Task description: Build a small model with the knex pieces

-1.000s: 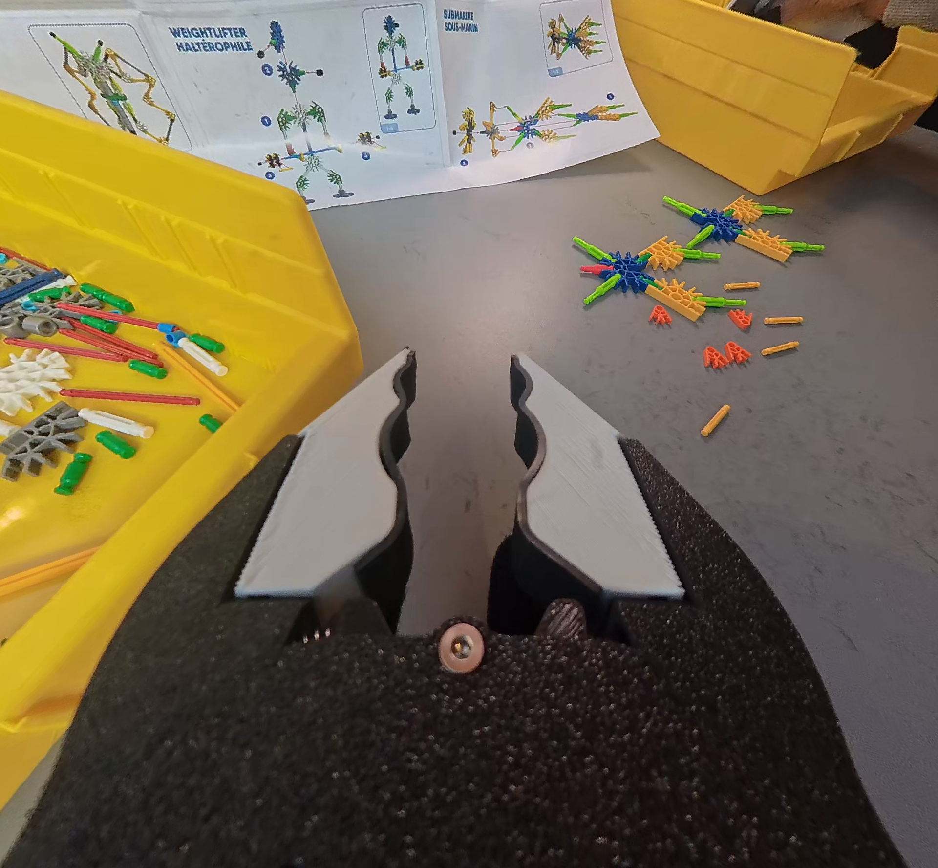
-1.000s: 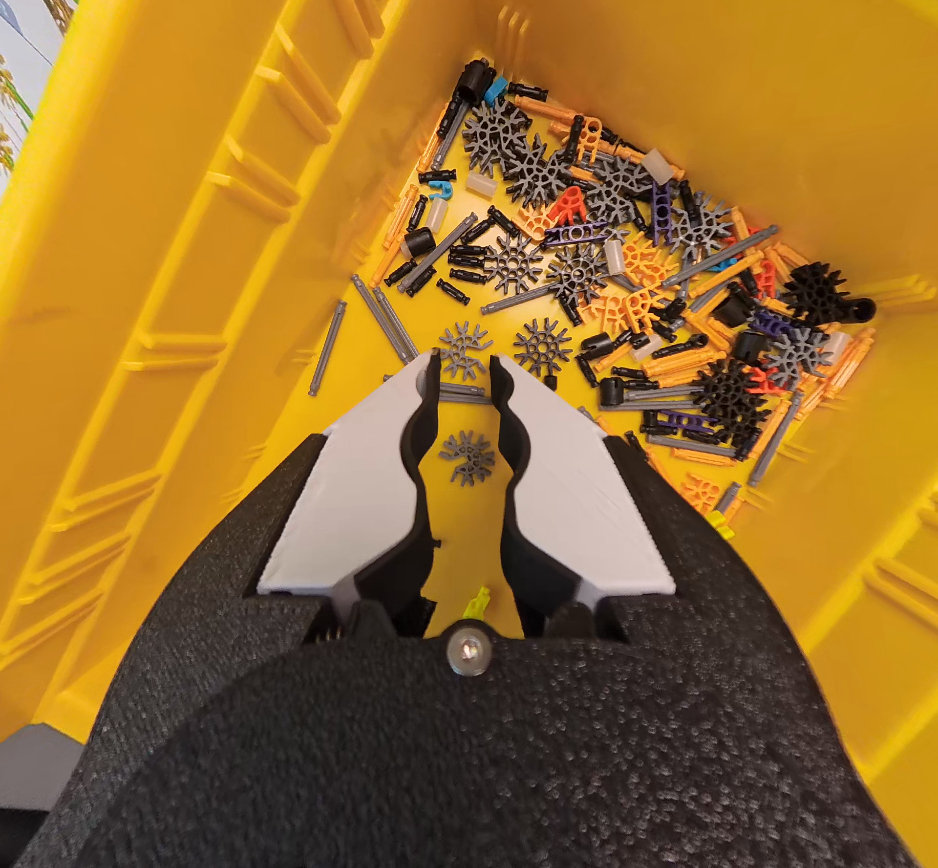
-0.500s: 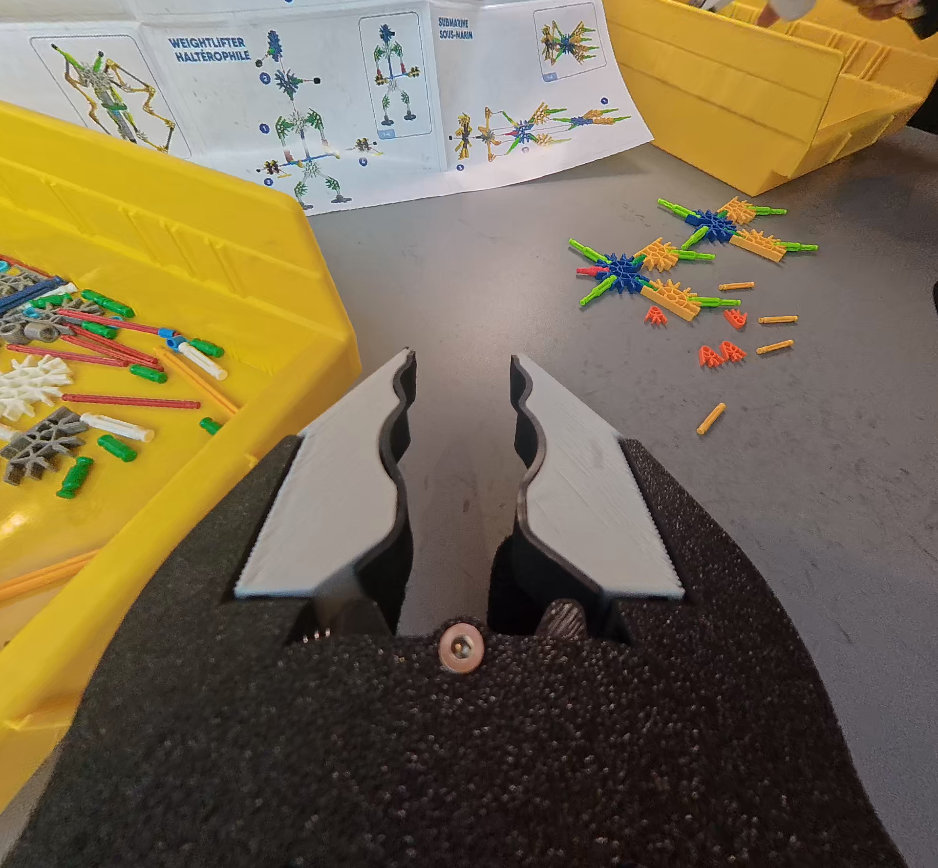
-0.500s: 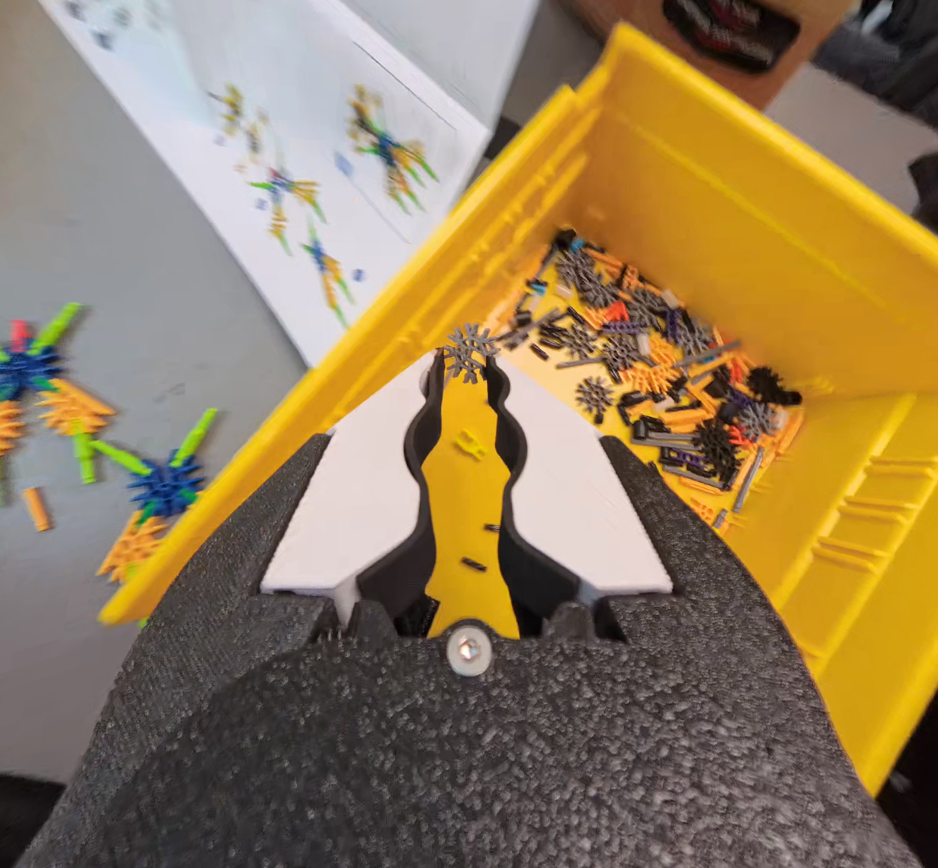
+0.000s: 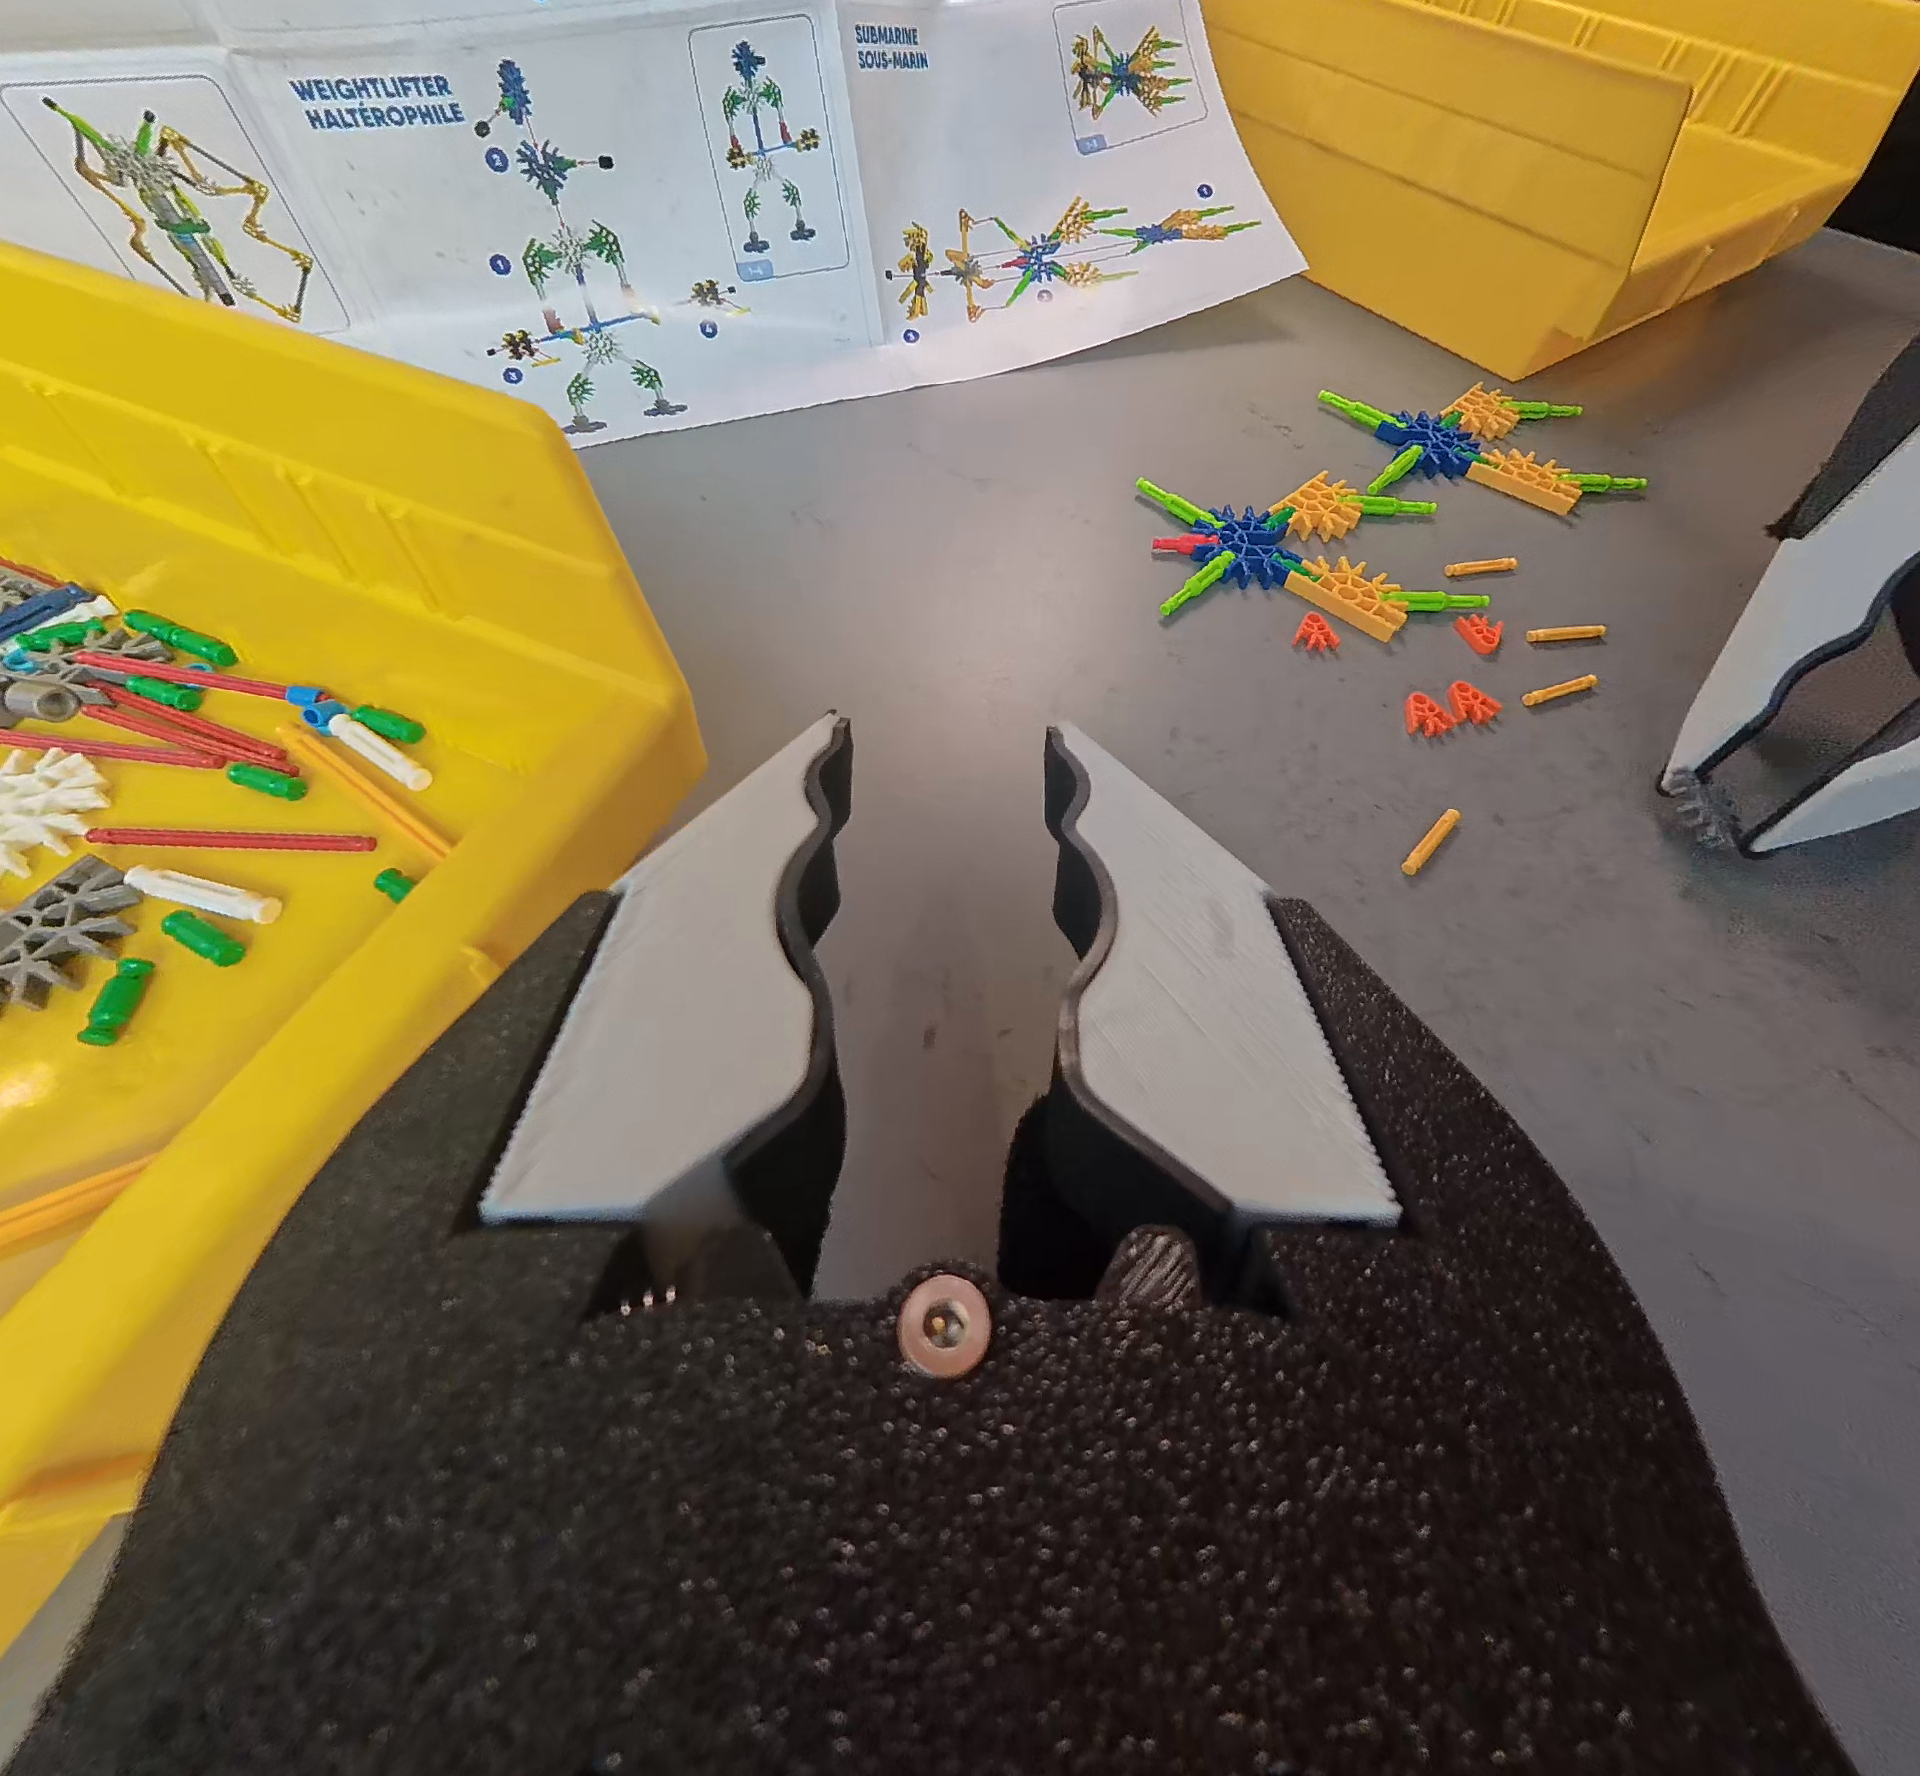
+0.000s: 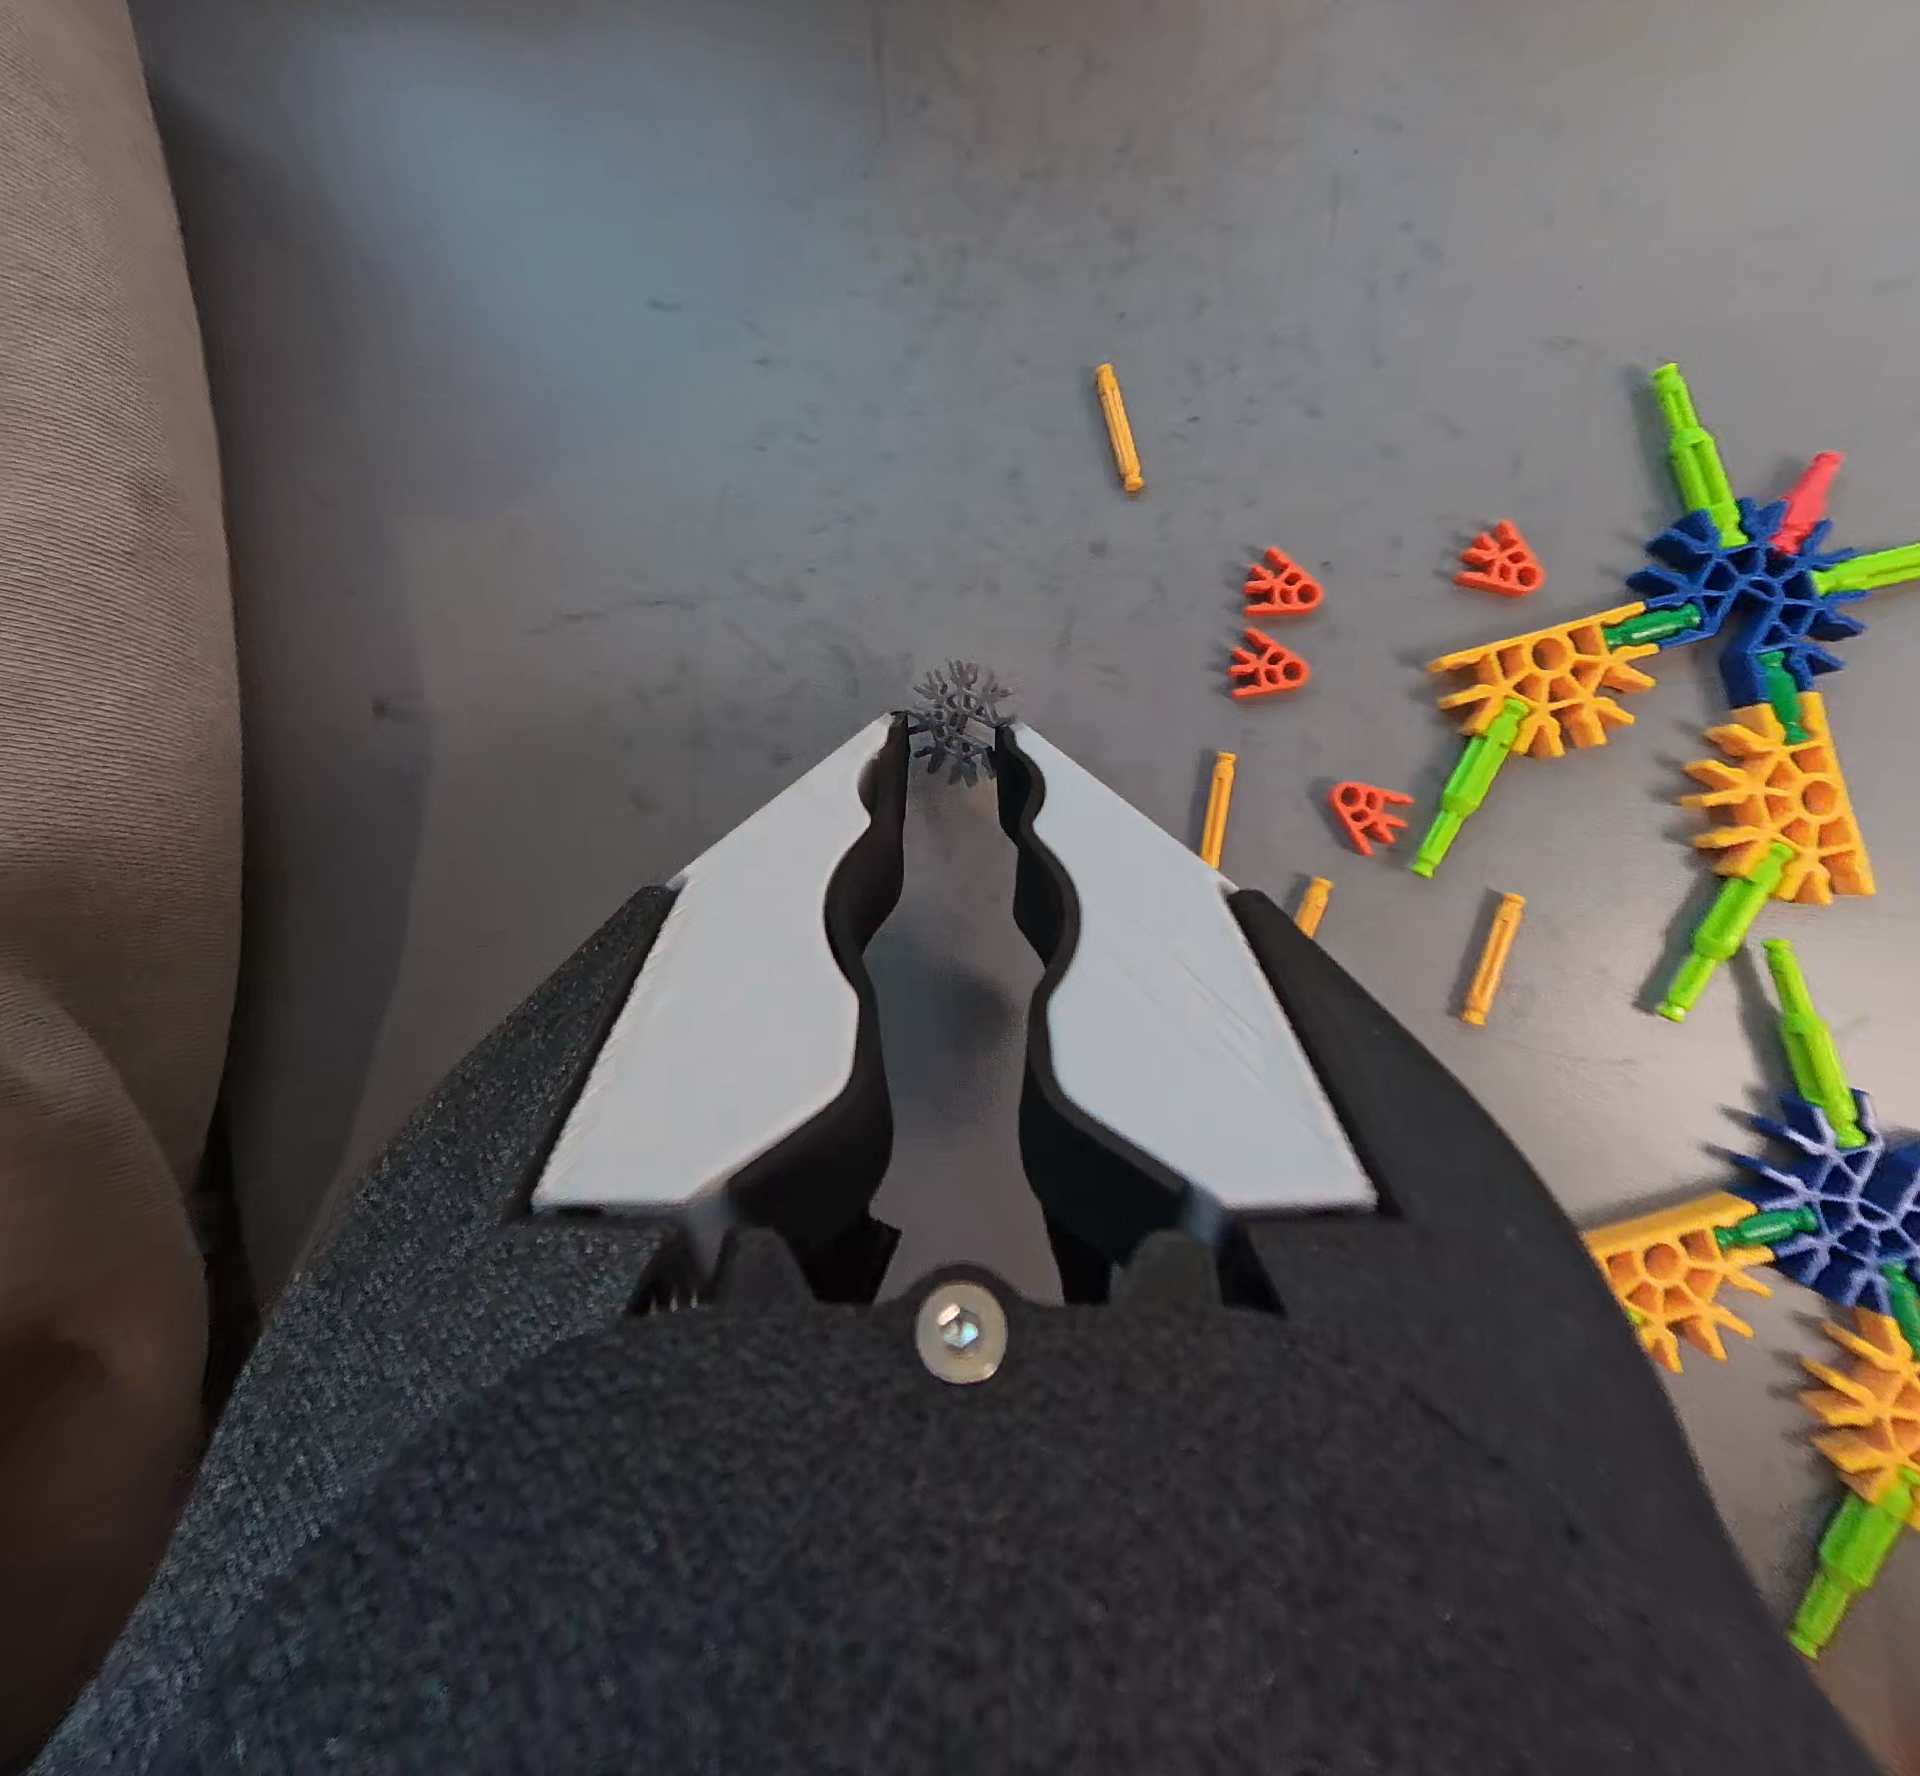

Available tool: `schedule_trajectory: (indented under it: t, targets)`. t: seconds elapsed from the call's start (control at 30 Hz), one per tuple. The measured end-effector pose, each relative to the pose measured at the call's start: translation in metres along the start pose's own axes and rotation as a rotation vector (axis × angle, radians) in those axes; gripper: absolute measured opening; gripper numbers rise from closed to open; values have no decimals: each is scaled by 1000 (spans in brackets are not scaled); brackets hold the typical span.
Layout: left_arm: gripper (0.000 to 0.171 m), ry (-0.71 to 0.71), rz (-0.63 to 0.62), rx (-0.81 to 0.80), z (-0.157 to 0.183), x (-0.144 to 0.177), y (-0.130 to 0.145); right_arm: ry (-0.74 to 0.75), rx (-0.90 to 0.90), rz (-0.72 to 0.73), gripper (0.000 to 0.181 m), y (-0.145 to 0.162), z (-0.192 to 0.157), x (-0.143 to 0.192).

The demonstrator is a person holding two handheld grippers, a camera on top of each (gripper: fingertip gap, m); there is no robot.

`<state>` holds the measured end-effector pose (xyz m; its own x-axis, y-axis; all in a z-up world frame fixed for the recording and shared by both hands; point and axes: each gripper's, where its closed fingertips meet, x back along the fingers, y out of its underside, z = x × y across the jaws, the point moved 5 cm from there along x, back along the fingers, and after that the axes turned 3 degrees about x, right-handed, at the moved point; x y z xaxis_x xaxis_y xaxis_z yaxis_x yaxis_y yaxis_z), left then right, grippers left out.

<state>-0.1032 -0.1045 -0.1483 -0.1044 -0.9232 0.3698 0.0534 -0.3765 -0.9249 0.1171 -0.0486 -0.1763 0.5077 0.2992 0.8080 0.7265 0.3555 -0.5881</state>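
Note:
My right gripper (image 6: 951, 739) is shut on a small grey snowflake-shaped connector (image 6: 961, 716), held at its fingertips over the grey table. It also shows at the right edge of the left wrist view (image 5: 1704, 817), with the connector (image 5: 1696, 807) at its tips near the tabletop. My left gripper (image 5: 945, 744) is open and empty, low over bare table beside a yellow bin (image 5: 436, 521). Two assemblies of blue hubs, orange connectors and green rods (image 5: 1278, 552) (image 5: 1455, 443) lie on the table; they show in the right wrist view too (image 6: 1756, 604).
Loose orange rods (image 6: 1118, 425) and small red-orange connectors (image 6: 1283, 583) lie near the assemblies. The left yellow bin holds red, green and white pieces (image 5: 187, 760). A second yellow bin (image 5: 1507, 137) stands at the back right. A folded instruction sheet (image 5: 623, 116) stands behind. A person's brown sleeve (image 6: 94, 687) is at left. The grippers' ends are close to 20 centimetres from one another.
My right gripper closed on the grey connector in the far yellow bin, lifted it out and carried it down over the table near the loose pieces. My left gripper stayed open and nearly still.

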Motion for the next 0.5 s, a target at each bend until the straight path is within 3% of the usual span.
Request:
schedule_trajectory:
  t: [0.17, 0.27, 0.4, 0.5]
  targets:
    - [37, 2, 2, -13, 2, 1, -1, 48, 17, -17, 15, 4, 4, -6]
    - [37, 1, 3, -7, 1, 1, -1, 83, 6, 27, 25, 2, 13, 8]
    - [37, 5, -2, 4, 0, 0, 0, 280, -129, 255, 24, -12, 70, 96]
    - [37, 9, -2, 6, 1, 0, 0, 516, -251, 310, 24, 7, 133, 167]
